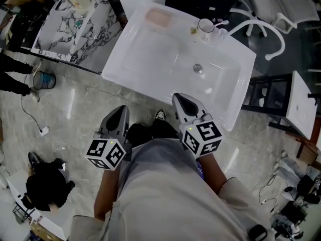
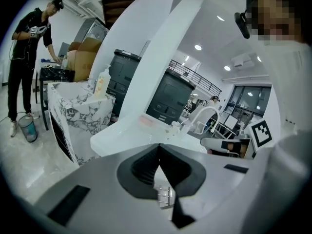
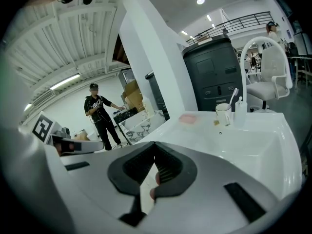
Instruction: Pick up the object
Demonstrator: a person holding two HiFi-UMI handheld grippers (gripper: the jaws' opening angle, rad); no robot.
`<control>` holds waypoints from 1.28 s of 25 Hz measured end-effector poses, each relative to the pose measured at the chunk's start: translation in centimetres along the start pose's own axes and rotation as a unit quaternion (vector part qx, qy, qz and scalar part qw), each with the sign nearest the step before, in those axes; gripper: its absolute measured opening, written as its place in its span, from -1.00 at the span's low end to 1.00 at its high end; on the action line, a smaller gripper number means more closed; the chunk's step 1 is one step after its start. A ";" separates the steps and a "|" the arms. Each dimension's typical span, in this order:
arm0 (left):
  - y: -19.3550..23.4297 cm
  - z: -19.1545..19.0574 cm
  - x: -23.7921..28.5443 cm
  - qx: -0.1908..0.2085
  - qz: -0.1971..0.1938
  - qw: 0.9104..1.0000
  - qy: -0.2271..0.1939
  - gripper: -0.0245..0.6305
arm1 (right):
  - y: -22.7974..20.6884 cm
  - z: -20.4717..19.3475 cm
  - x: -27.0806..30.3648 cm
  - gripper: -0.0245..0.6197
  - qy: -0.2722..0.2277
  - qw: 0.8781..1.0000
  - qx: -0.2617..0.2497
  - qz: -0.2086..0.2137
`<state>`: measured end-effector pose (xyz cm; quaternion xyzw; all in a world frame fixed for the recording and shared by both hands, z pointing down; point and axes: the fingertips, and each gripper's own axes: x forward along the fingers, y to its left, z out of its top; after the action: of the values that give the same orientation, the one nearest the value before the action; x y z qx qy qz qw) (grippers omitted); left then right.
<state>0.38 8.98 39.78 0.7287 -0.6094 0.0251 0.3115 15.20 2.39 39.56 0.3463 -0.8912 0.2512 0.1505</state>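
Note:
A white sink basin [image 1: 150, 59] stands in front of me. At its far edge lies a pink soap-like block [image 1: 159, 18], and to the right of it a white cup [image 1: 205, 29] holds a toothbrush. Both grippers hang near my body, short of the basin. My left gripper [image 1: 120, 110] is shut and empty, over the floor. The right gripper [image 1: 181, 97] is shut too, its tip over the basin's near rim, nothing between its jaws. The right gripper view shows the pink block [image 3: 189, 118] and the cup [image 3: 223, 114] well ahead of the shut jaws.
A marble-patterned cabinet [image 1: 75, 29] stands left of the basin, with a small bucket [image 1: 44, 80] on the floor near it. White chairs [image 1: 271, 9] and a dark rack [image 1: 266, 94] are at the right. A person in black [image 3: 100, 113] stands by the cabinet.

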 end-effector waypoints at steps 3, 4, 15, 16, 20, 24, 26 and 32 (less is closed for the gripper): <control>-0.3 0.2 0.5 0.000 -0.004 1.000 0.004 -0.92 | -0.4 0.0 0.0 -0.89 0.003 1.000 0.003 -0.003; -0.3 0.2 0.7 0.000 -0.005 1.000 0.005 -0.92 | -0.4 0.0 0.0 -0.89 0.004 1.000 0.004 -0.004; 0.7 2.1 3.9 0.024 -0.047 0.998 0.024 -0.92 | -1.2 1.4 1.9 -0.89 -0.005 0.999 0.005 -0.046; 0.9 2.6 4.2 0.027 -0.052 0.998 0.026 -0.92 | -1.2 1.7 2.2 -0.89 -0.007 0.999 0.005 -0.051; 2.2 4.2 5.6 0.039 -0.071 0.996 0.032 -0.92 | -1.0 2.7 3.7 -0.89 -0.011 0.997 0.003 -0.071; 3.5 5.7 6.9 0.048 -0.093 0.994 0.041 -0.92 | -0.9 3.8 5.3 -0.89 -0.014 0.996 0.004 -0.092; 4.3 6.3 7.6 0.051 -0.102 0.992 0.047 -0.92 | -0.6 4.3 6.3 -0.89 -0.014 0.995 0.004 -0.101; 6.7 8.0 9.3 0.062 -0.134 0.987 0.065 -0.92 | 0.0 4.9 9.0 -0.89 -0.006 0.992 0.004 -0.126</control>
<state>-5.99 -3.40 40.06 0.8184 -0.4820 0.0678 0.3053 8.27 -5.18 39.44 0.4583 -0.8402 0.2314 0.1743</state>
